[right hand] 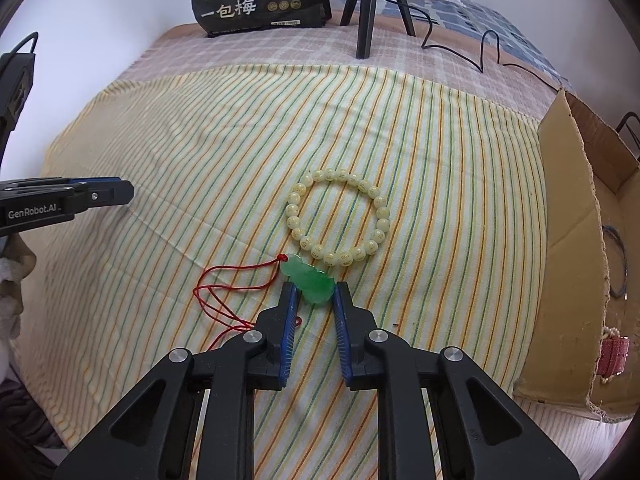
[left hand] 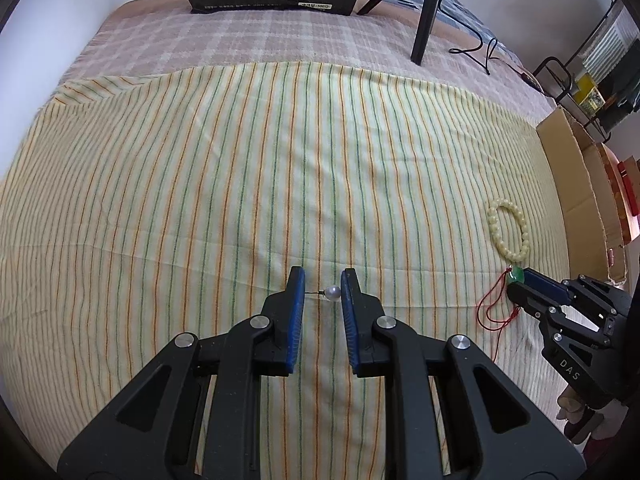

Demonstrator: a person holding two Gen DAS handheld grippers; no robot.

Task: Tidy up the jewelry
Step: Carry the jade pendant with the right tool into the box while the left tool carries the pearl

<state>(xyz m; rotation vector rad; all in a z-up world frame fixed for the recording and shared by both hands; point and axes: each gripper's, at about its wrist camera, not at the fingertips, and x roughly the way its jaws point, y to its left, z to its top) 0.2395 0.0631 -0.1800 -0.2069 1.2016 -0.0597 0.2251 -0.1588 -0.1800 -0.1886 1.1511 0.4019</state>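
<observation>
Both grippers point steeply down at the striped cloth (left hand: 200, 184) that covers the bed; each has narrowed onto a small piece of jewelry. The left gripper (left hand: 322, 285) is clenched on a pearl stud earring (left hand: 332, 292): the pearl touches its right pad and the thin post reaches to its left pad, near the middle of the cloth. The right gripper (right hand: 314, 295) grasps the lower end of a green jade pendant (right hand: 310, 280), its red cord (right hand: 224, 284) trailing loose on the cloth toward the left. A cream bead bracelet (right hand: 338, 218) lies just beyond the pendant, its nearest beads touching or almost touching the pendant's upper edge. An open cardboard box (right hand: 576, 216) stands at the right edge of the cloth and appears to be the destination, since other jewelry shows inside it. To complete the lift well, raise each gripper straight up, with the squeeze unchanged. The earring is held only across post and pearl, so any twist could let it pivot out. Lift the pendant slowly, so the cord follows without snagging the bracelet or dragging it along. Clear the box wall before lowering, and release only low inside it.
</observation>
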